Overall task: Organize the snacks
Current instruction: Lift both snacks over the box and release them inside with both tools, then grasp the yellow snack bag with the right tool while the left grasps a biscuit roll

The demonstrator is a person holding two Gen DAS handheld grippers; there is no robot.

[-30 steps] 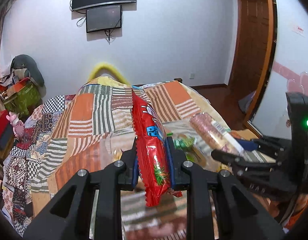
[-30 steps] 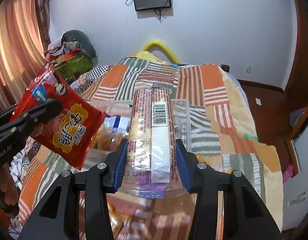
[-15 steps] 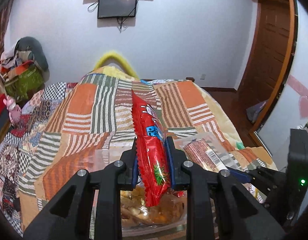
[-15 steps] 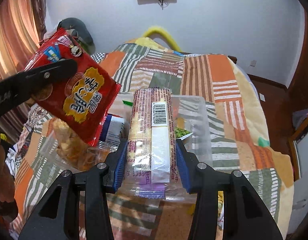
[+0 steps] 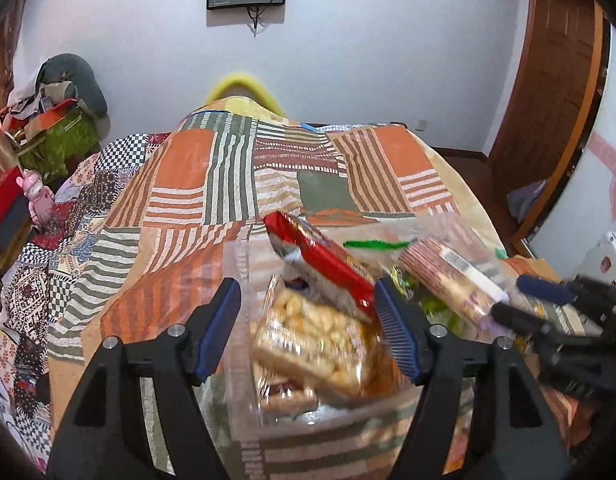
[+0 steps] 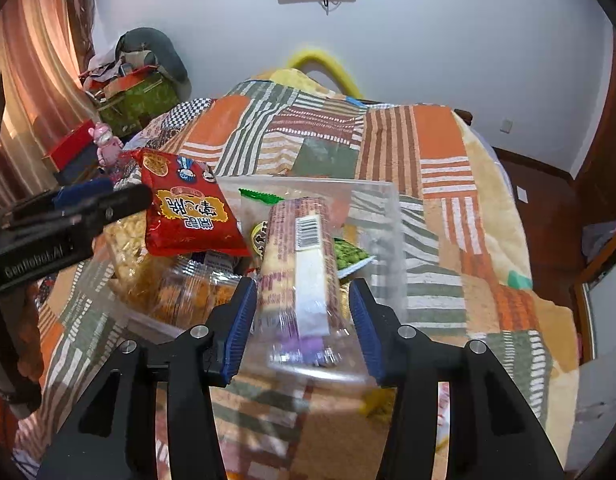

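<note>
Glossy red packet (image 6: 188,212), crinkled cylindrical sleeve (image 6: 302,264)

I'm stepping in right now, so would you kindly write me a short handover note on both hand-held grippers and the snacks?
Left hand-held gripper: open, red snack bag just let go, lying on the other packs in the clear bin.
Right hand-held gripper: open around the long biscuit sleeve, which is dropping into the same bin.
Done: both snacks released over the bin.
Left: withdraw both grippers; check for snacks outside the bin.

Two tongs (image 5: 308,304) (image 6: 302,312), one clear bin (image 6: 384,216), several snack packs (image 6: 188,216).
</note>
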